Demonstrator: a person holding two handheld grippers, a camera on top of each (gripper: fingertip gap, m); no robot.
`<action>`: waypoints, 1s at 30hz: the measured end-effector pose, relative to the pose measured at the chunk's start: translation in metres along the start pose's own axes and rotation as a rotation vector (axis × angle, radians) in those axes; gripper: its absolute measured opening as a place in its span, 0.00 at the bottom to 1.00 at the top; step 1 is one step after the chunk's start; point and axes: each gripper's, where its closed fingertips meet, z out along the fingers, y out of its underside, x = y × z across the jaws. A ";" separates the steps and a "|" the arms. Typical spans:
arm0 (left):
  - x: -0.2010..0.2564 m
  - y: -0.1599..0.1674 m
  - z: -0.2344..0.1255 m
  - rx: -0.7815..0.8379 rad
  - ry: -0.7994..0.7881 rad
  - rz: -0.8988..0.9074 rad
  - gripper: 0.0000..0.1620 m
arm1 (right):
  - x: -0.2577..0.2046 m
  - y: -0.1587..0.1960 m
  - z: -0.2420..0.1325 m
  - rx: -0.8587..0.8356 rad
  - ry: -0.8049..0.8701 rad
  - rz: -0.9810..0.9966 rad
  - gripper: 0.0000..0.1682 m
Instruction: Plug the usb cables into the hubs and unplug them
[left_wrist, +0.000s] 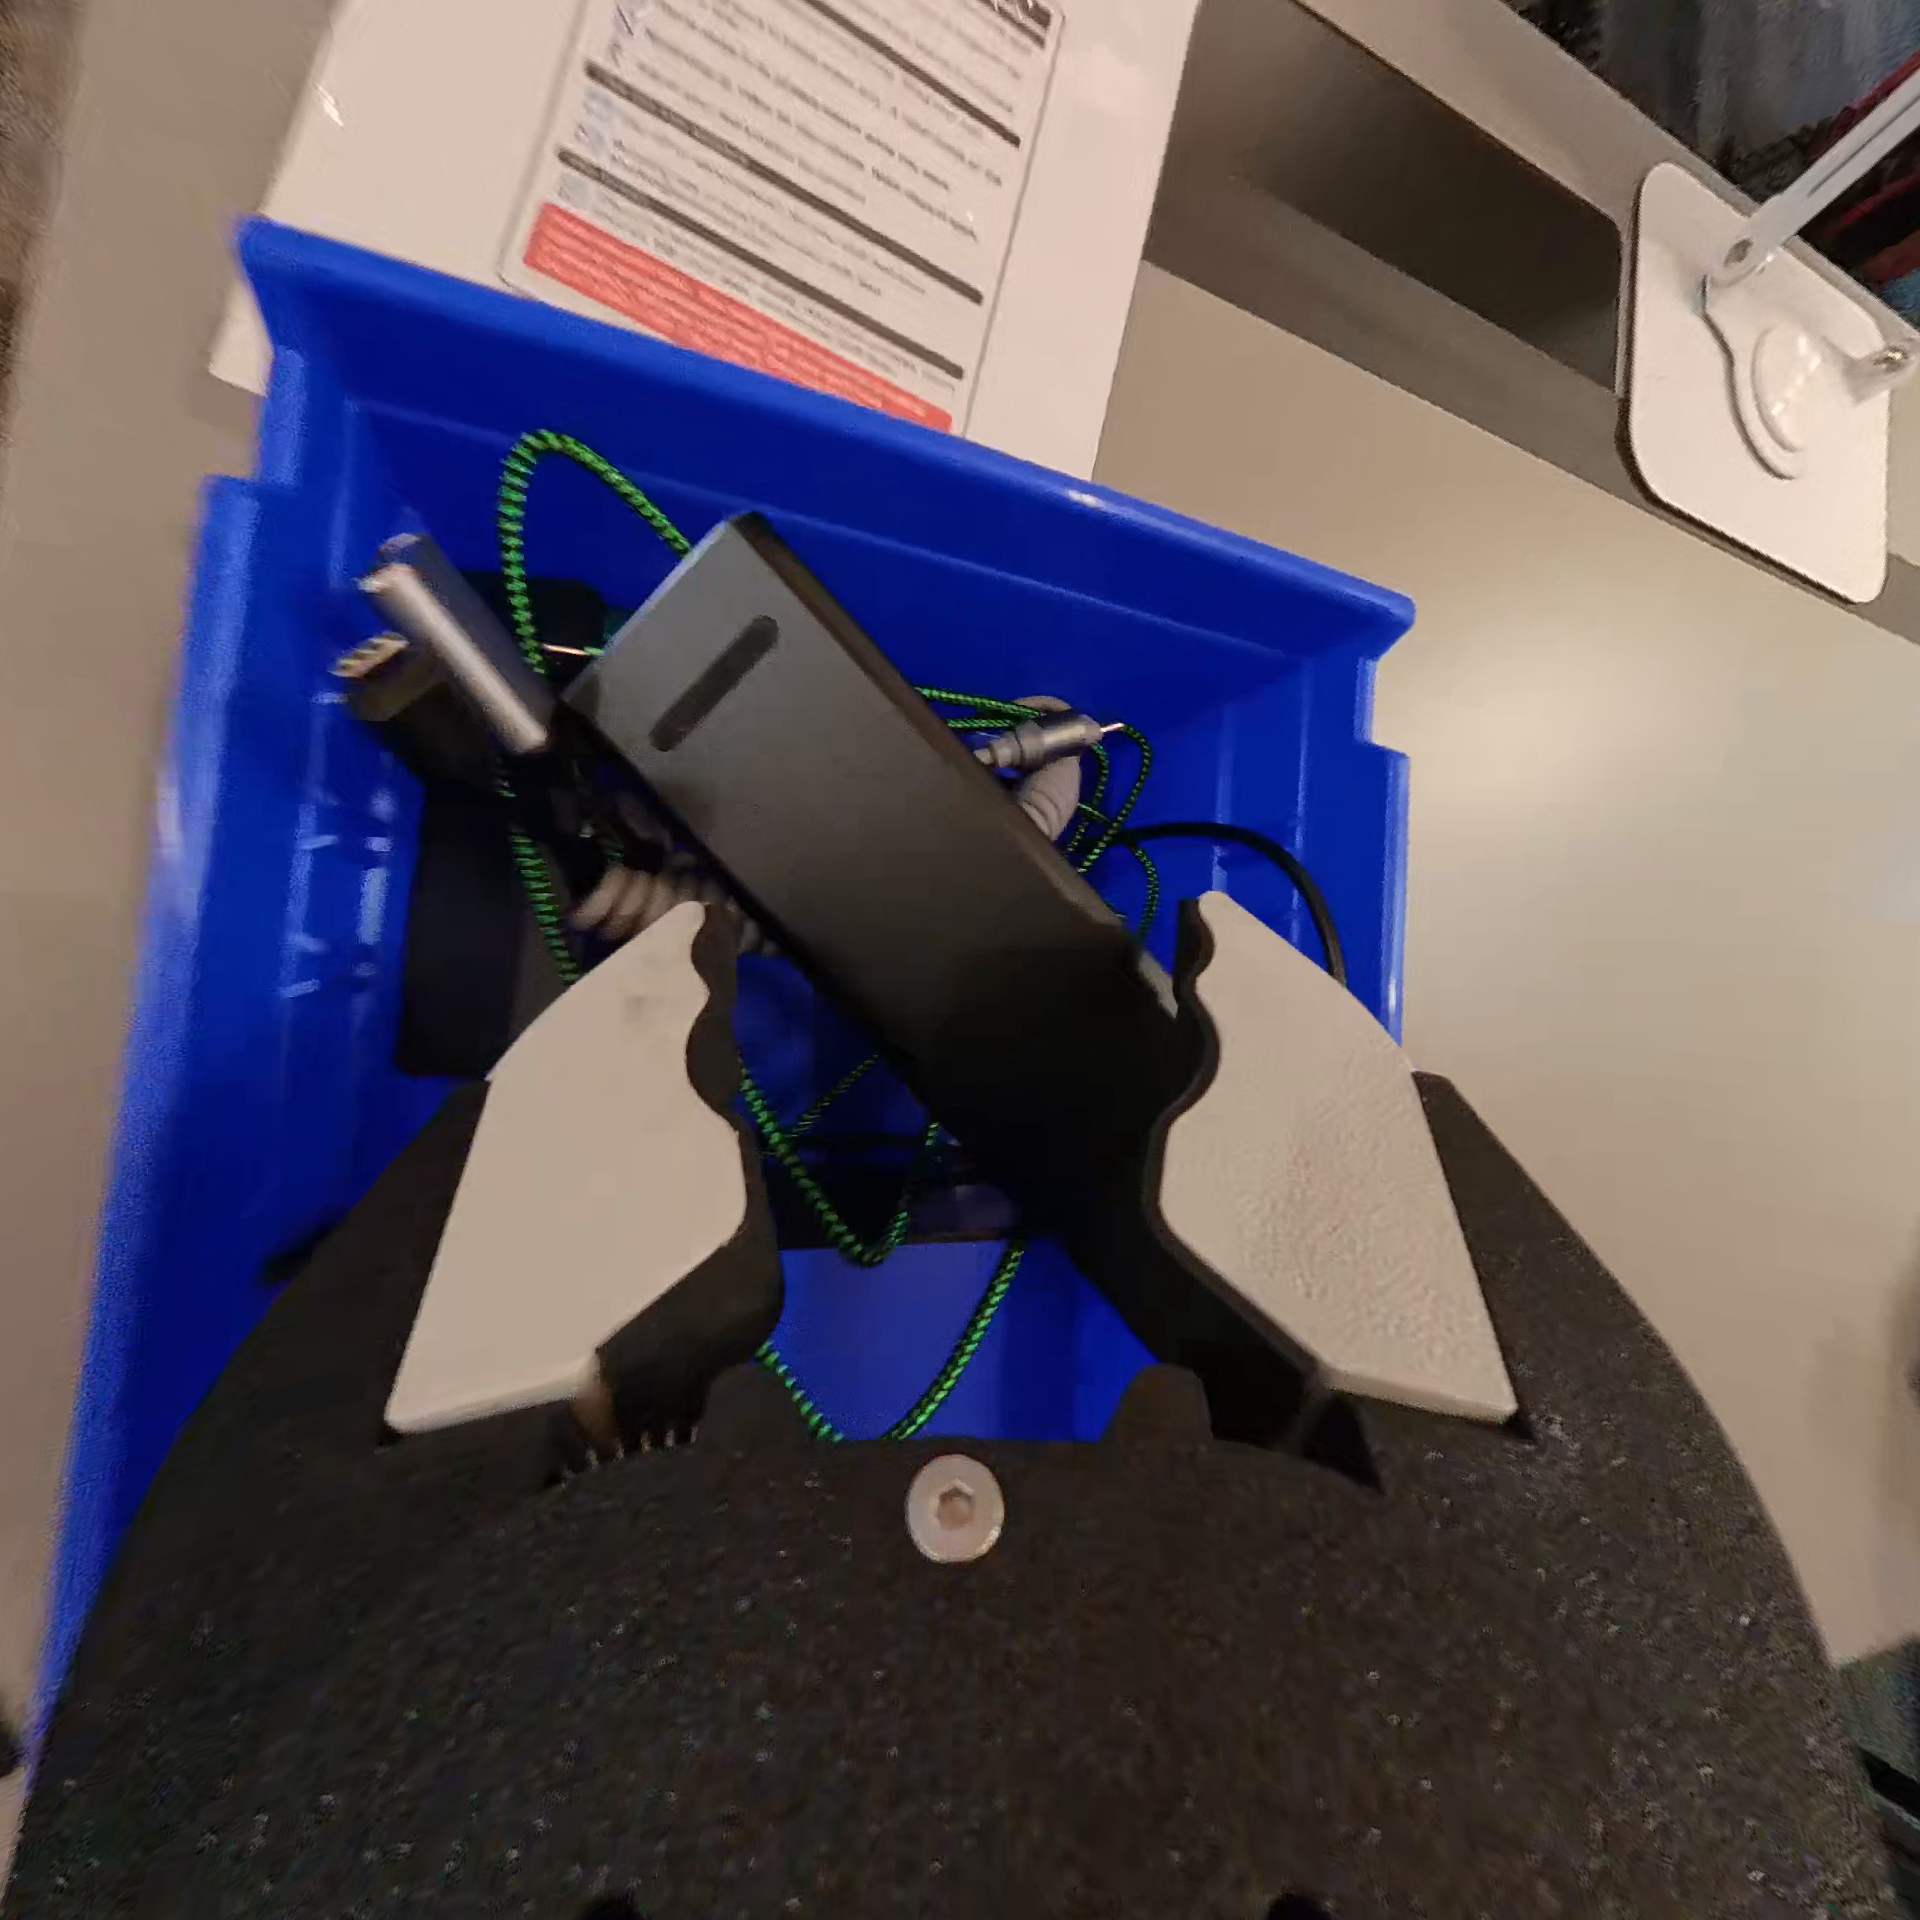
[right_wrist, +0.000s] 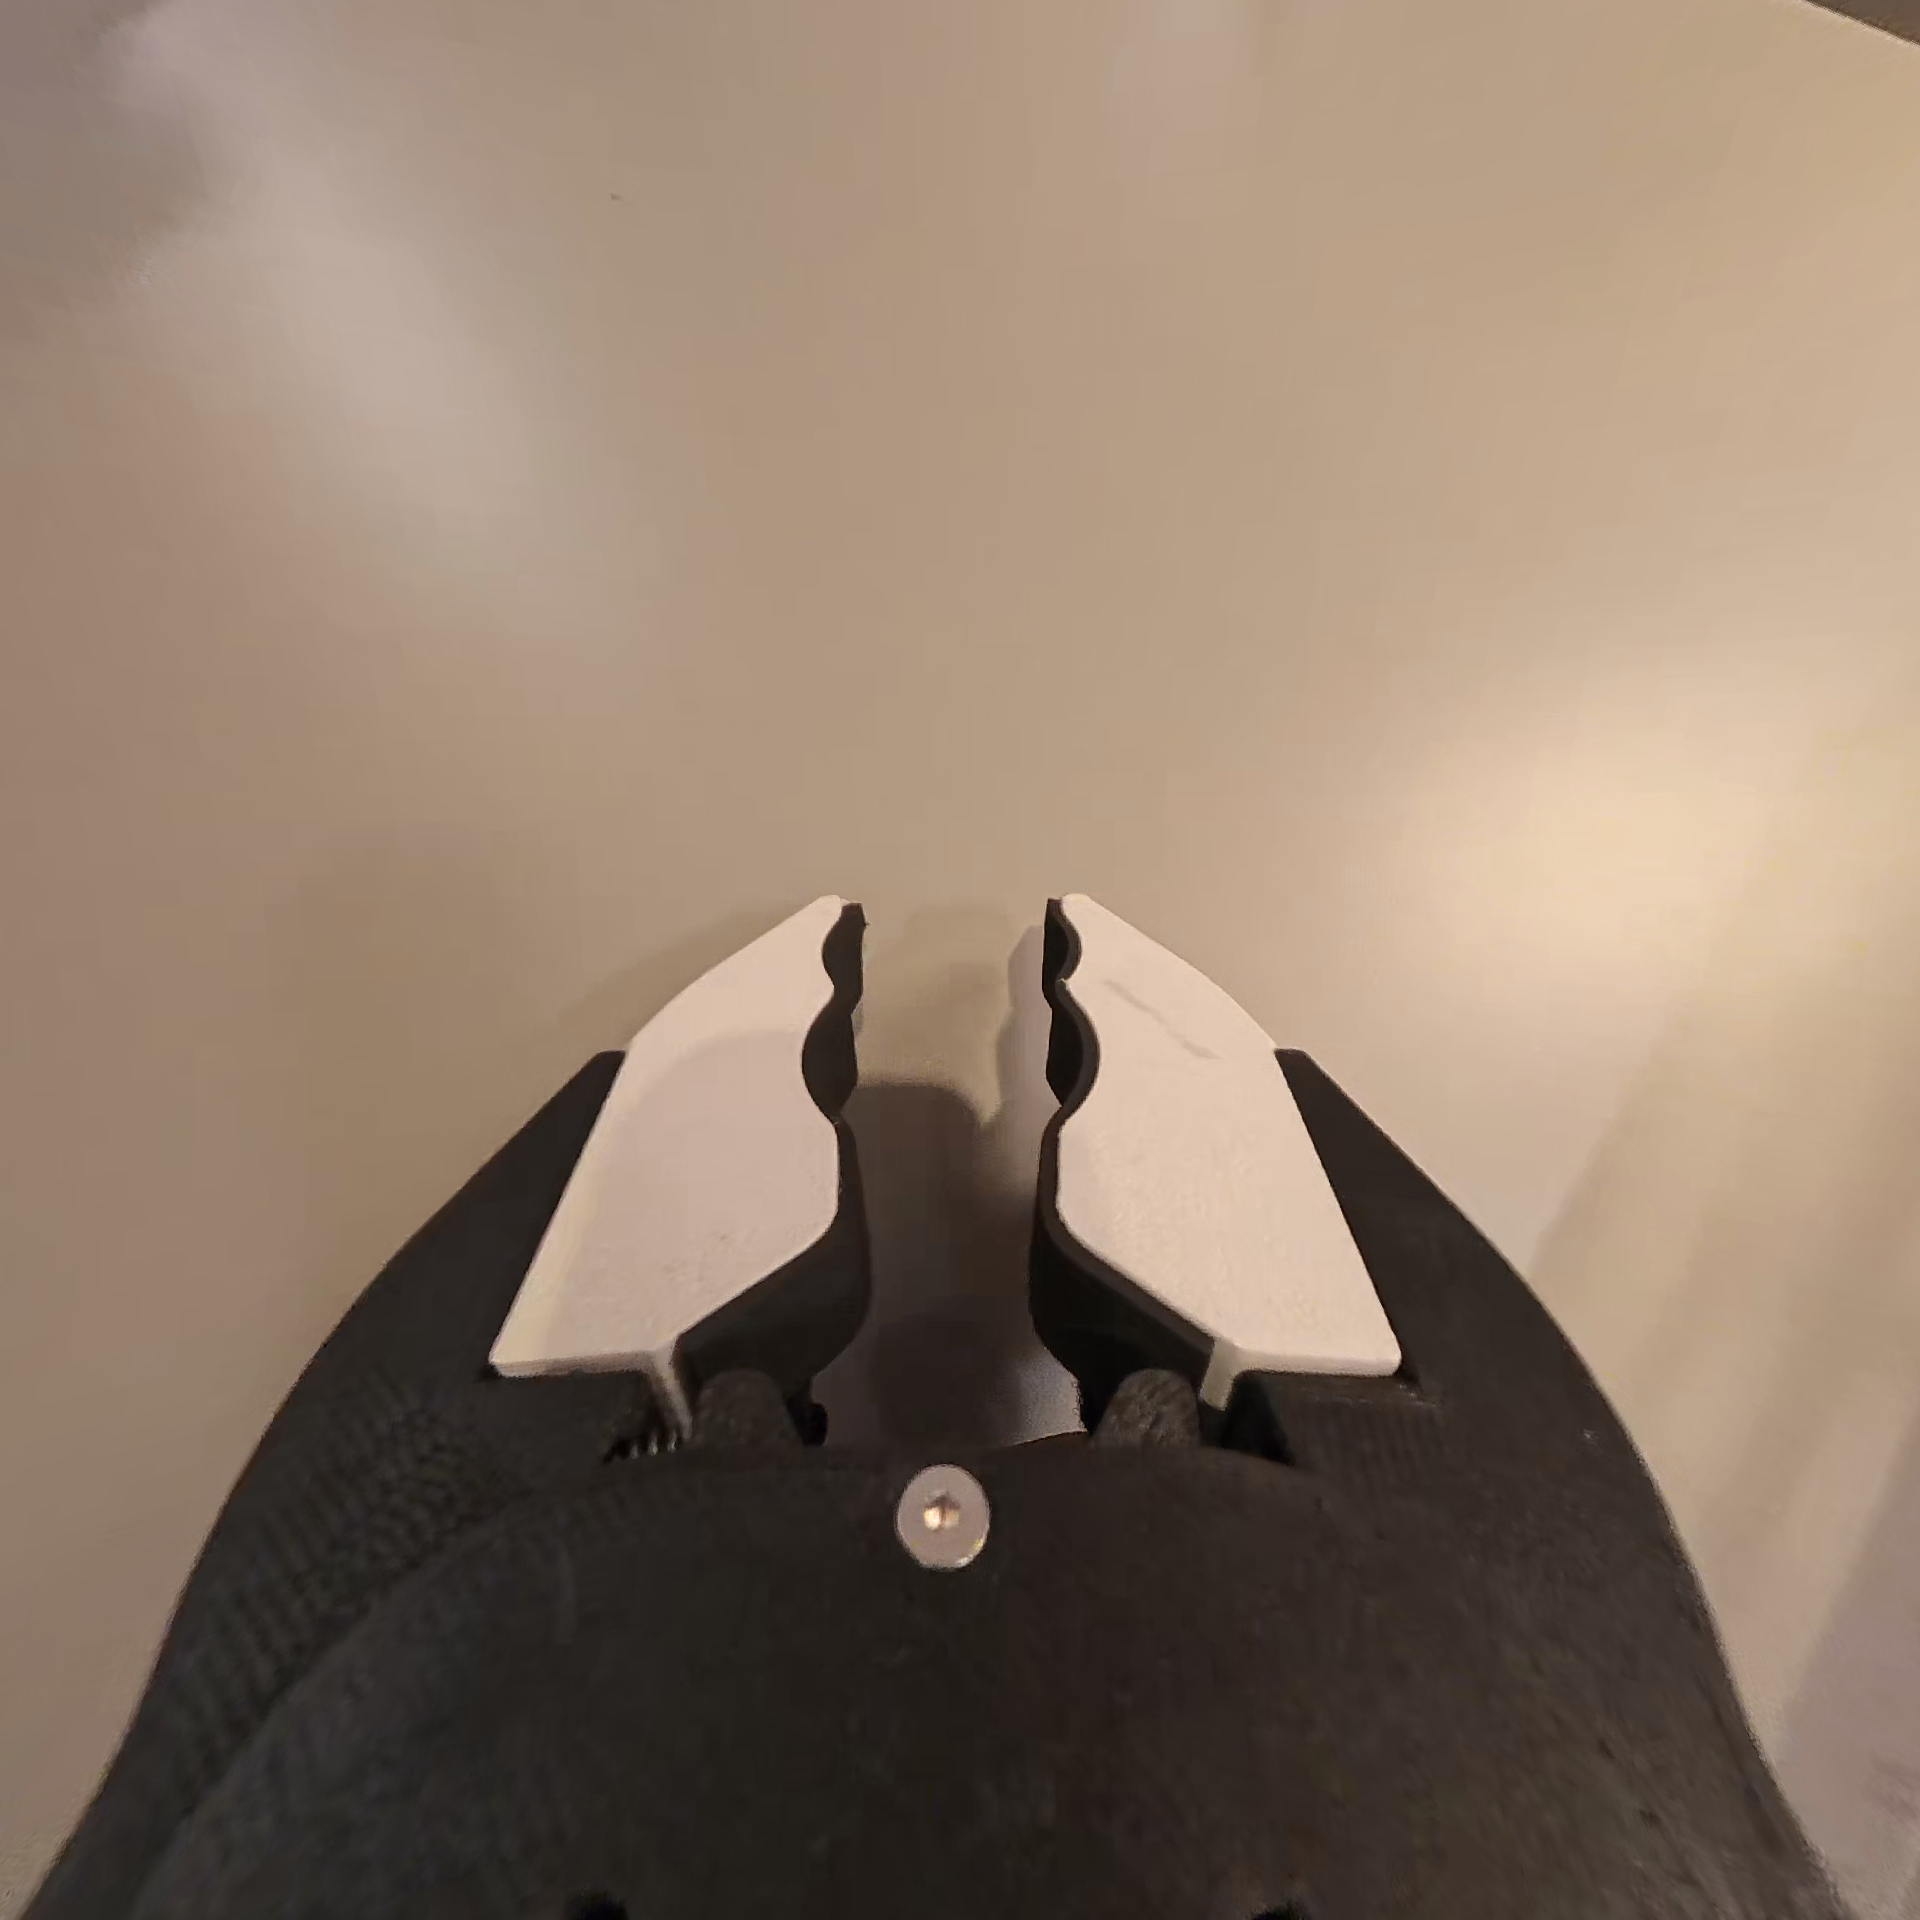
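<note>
A blue bin (left_wrist: 831, 384) on the beige table holds a tangle of hubs and cables. A long dark grey hub (left_wrist: 831, 810) lies slantwise on top. A green-black braided cable (left_wrist: 810, 1174) loops under it. A silver-grey hub or adapter (left_wrist: 457, 644) lies at the bin's back left, and a silver plug (left_wrist: 1039, 743) shows to the right. My left gripper (left_wrist: 951, 909) is open over the bin, its fingers on either side of the dark hub's near end, which lies by the right finger. My right gripper (right_wrist: 956, 912) is partly open and empty over bare table.
A white sheet bearing a laminated card (left_wrist: 790, 177) lies behind the bin. A white lamp base (left_wrist: 1766, 395) stands at the right, next to a dark slot (left_wrist: 1403, 239) in the table. A thin black cable (left_wrist: 1309, 894) curves along the bin's right wall. One gripper's finger ends stand about 65 cm off the other's. About 6 cm separates my left fingertips from the silver-grey hub or adapter (left_wrist: 457, 644).
</note>
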 end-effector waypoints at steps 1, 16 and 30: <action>0.003 0.002 0.005 -0.026 0.008 -0.011 0.51 | 0.001 -0.002 -0.002 0.019 -0.001 0.005 0.19; 0.006 0.015 0.013 -0.257 -0.167 0.035 0.49 | -0.006 -0.013 -0.014 0.127 -0.117 0.038 0.19; 0.009 0.023 0.036 -0.400 -0.057 -0.115 0.54 | -0.013 -0.009 -0.010 0.087 -0.100 -0.038 0.19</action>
